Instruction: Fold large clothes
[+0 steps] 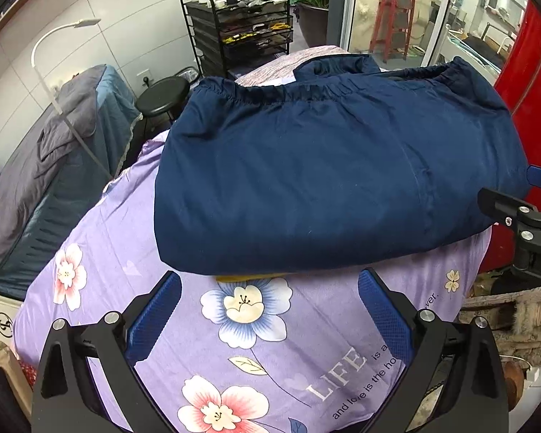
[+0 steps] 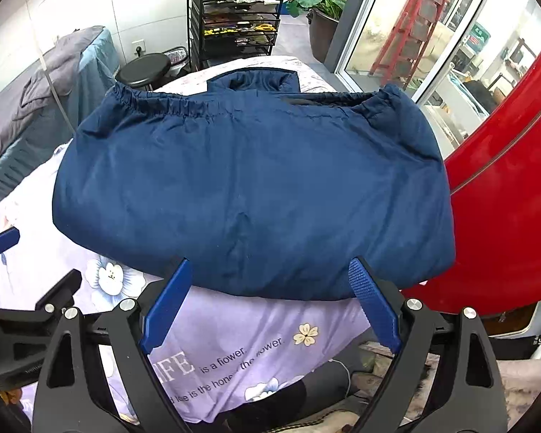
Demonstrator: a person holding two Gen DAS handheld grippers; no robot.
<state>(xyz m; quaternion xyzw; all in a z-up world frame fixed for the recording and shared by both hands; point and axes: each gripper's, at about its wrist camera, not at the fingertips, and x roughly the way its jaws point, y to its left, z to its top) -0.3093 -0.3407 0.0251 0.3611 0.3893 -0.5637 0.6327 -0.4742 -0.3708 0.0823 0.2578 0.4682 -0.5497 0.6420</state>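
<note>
Currently the folded navy jacket (image 2: 249, 187) lies on the floral purple sheet (image 1: 234, 342) just ahead of both claws, left gripper (image 1: 269, 310) and right gripper (image 2: 270, 303) spread and empty; any final tidying should press edges square without dragging the stack.

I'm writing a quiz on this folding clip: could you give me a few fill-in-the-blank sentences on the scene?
1. The folded jacket is ____ in colour.
2. It lies on a purple sheet printed with ____.
3. The left gripper and right gripper both stand ____, holding nothing.

Missing words: navy blue; flowers; open
</note>
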